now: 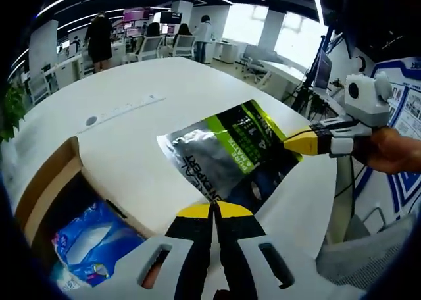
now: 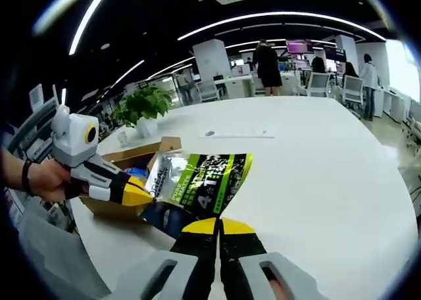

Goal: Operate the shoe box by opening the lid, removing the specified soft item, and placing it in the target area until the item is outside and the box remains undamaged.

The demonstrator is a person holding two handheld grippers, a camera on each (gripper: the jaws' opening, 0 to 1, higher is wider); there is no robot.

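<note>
white table (image 1: pixel 151 125) | both tongs pinch pouch (image 1: pixel 230 152) | box (image 1: pixel 49 188) cropped

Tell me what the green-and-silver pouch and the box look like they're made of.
The pouch looks like glossy foil-laminated plastic: silvery panels throw glare and the sheet creases while both grippers, left and right, pinch it. The box looks like matte brown cardboard, with raw tan flaps. A blue packet inside seems to be thin shiny plastic film.

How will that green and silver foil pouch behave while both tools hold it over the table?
The foil pouch looks thin and crinkled, so probably floppy, sagging between the left tool and right tool. Its glossy film may be slippery. It seems light.
</note>
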